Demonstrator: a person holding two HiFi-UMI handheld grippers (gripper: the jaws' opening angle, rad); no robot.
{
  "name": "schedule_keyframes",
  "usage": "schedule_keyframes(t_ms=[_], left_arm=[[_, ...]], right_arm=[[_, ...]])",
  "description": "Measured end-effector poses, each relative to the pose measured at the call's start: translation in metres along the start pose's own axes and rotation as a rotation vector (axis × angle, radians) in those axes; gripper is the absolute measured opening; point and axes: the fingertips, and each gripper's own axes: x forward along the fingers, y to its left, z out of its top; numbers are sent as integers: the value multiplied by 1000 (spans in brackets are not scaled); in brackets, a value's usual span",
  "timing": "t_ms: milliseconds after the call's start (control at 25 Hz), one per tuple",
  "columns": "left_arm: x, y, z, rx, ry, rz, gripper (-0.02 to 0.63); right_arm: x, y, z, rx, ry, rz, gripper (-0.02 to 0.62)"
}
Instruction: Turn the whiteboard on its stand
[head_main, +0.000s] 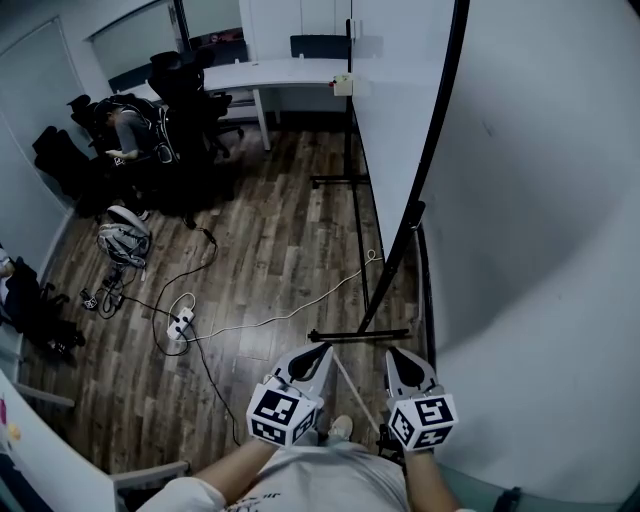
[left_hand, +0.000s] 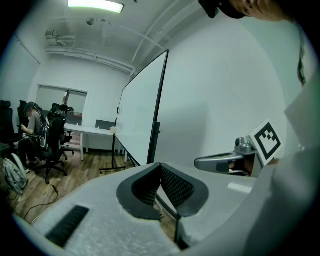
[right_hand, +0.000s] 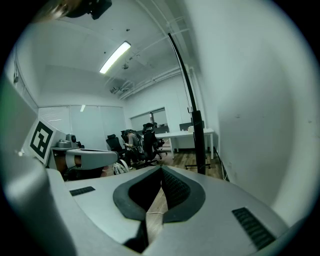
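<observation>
The whiteboard (head_main: 395, 110) stands on its black wheeled stand (head_main: 358, 335), seen almost edge-on, close to the white wall on the right. Its black frame edge runs down towards me. My left gripper (head_main: 321, 349) and right gripper (head_main: 393, 352) hang side by side just short of the stand's near foot, both shut and empty. In the left gripper view, the left gripper (left_hand: 160, 165) has its pads together and the whiteboard (left_hand: 142, 112) rises ahead. In the right gripper view, the right gripper (right_hand: 161, 170) is shut too, with the whiteboard's edge post (right_hand: 196, 135) ahead to the right.
A power strip (head_main: 180, 323) and trailing cables lie on the wood floor to the left. A white desk (head_main: 285, 72), office chairs and a seated person (head_main: 130, 130) fill the far left. The white wall (head_main: 540, 200) runs close along the right side.
</observation>
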Motion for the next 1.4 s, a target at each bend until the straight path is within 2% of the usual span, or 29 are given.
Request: schedule_keyframes(t_ms=[640,1040,1200,1400], left_arm=[[57,29,23,36,-6,-63,11],[85,47,29,41,-3,-72,11],[91,53,31,43,-11,-70,11],[96,63,36,45,-9,-60,11]], right_arm=[[61,-42,47,-43,-59,-48,8],[103,-82,72,-10,-88,-123,13],[120,-97,75,-8,-91,-137,88],[142,-115,84,-6,-88,-164,126]])
